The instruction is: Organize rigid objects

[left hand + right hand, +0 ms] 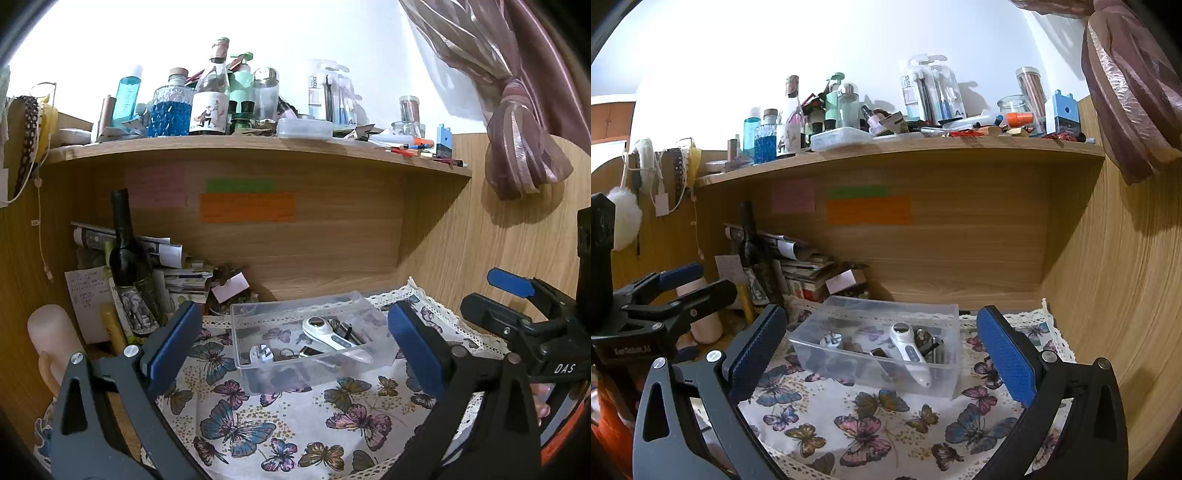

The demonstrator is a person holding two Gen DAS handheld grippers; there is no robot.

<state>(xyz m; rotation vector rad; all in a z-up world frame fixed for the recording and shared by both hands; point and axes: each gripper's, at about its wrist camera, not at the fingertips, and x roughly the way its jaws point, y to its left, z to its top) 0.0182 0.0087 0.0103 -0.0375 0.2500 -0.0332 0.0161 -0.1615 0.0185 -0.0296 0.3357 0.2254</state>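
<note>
A clear plastic bin (314,332) sits on a butterfly-print cloth (280,424) edged with lace, inside a wooden desk alcove. Both wrist views face it from the front.

One white handheld device (334,338) with a round head lies in the bin. In the left wrist view its long axis runs from the round head at about 11 o'clock to a tapered tip at about 4 o'clock, and that tip rests over the bin's near right rim. In the right wrist view (910,354) the head points to roughly 12 o'clock and the tip to 5 o'clock. Beside it lie several small metal pieces (345,328), too jumbled to count, and one small white round item (260,352) near the bin's left end.

The left gripper (295,343) hangs in front of the bin with its two blue pads spread wide, holding nothing. The right gripper (882,350) is likewise wide apart and empty, its pads flanking the bin from the near side.

At 9 o'clock stands one dark wine bottle (127,258) against stacked papers. Three coloured notes (247,206) are stuck to the back panel: one pink, one green, one orange. A shelf (258,147) at 12 o'clock is crowded with bottles and jars.
</note>
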